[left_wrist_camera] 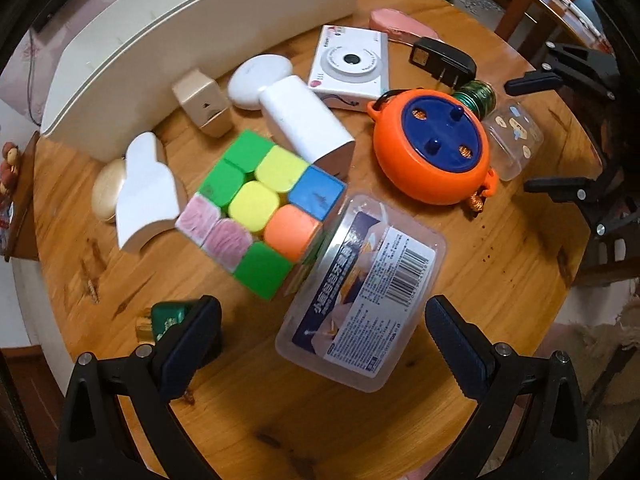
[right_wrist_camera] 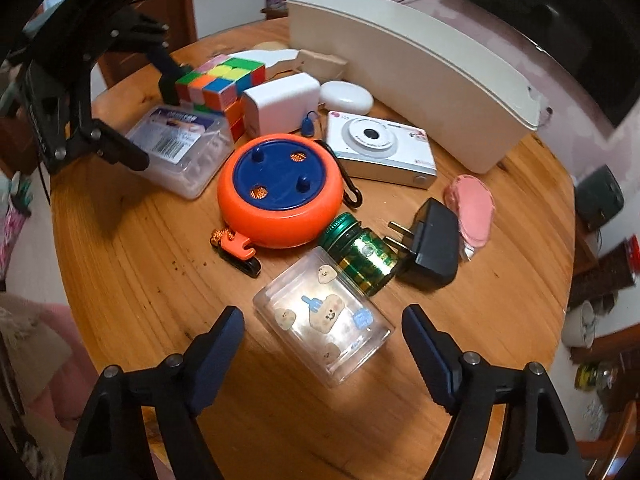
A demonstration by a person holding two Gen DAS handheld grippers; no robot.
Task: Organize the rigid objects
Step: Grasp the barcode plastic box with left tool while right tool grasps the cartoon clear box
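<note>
My left gripper [left_wrist_camera: 320, 340] is open, its fingers on either side of a clear plastic box with a barcode label [left_wrist_camera: 360, 296], which leans against a colourful puzzle cube [left_wrist_camera: 260, 212]. My right gripper [right_wrist_camera: 322, 344] is open around the near end of a clear sticker-covered jar [right_wrist_camera: 324, 320] lying on the round wooden table [right_wrist_camera: 132, 272]. The left gripper [right_wrist_camera: 132, 120] shows in the right wrist view over the labelled box [right_wrist_camera: 180, 148]. The right gripper [left_wrist_camera: 556, 132] shows at the right edge of the left wrist view beside the jar [left_wrist_camera: 514, 140].
An orange and blue round case [right_wrist_camera: 280, 196], white camera [right_wrist_camera: 380, 148], green tin [right_wrist_camera: 360, 256], black plug adapter [right_wrist_camera: 430, 248], pink item [right_wrist_camera: 472, 208], white charger block [right_wrist_camera: 280, 104], white oval case [right_wrist_camera: 346, 96] and gold box [left_wrist_camera: 204, 108] crowd the table. A long white bin [right_wrist_camera: 420, 76] stands behind.
</note>
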